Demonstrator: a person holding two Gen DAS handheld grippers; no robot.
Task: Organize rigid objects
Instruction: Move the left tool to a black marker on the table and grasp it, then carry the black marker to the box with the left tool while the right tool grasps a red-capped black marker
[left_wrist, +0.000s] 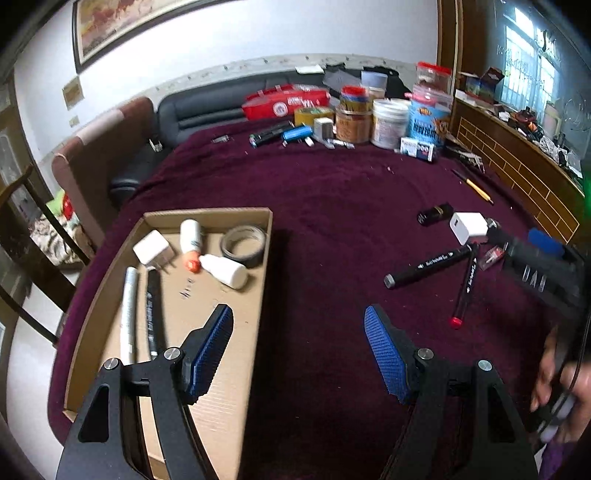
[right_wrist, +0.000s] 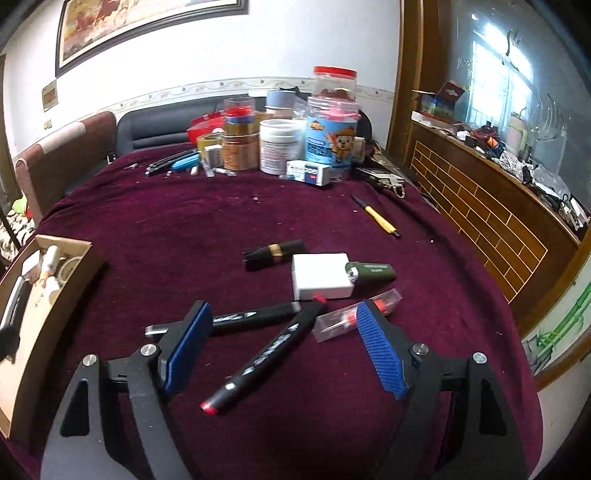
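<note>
A cardboard tray (left_wrist: 236, 369) on the purple cloth holds a white charger (left_wrist: 152, 246), a white tube with orange cap (left_wrist: 191, 243), a white bottle (left_wrist: 225, 271), a tape roll (left_wrist: 243, 240), a silver pen (left_wrist: 129, 314) and a black pen (left_wrist: 153, 314). My left gripper (left_wrist: 299, 317) is open and empty, at the tray's right wall. My right gripper (right_wrist: 284, 314) is open, low over two black markers (right_wrist: 266, 354) (right_wrist: 251, 317). Beyond lie a clear case (right_wrist: 354, 314), a white charger (right_wrist: 320, 275), a green lighter (right_wrist: 371, 271) and a black lipstick tube (right_wrist: 275, 253).
Jars, tape rolls, a small box (right_wrist: 308, 171) and pens crowd the table's far edge. A yellow pen (right_wrist: 376, 218) lies at the right. A wooden counter (right_wrist: 480, 206) runs along the right side; a sofa (left_wrist: 207, 107) stands behind.
</note>
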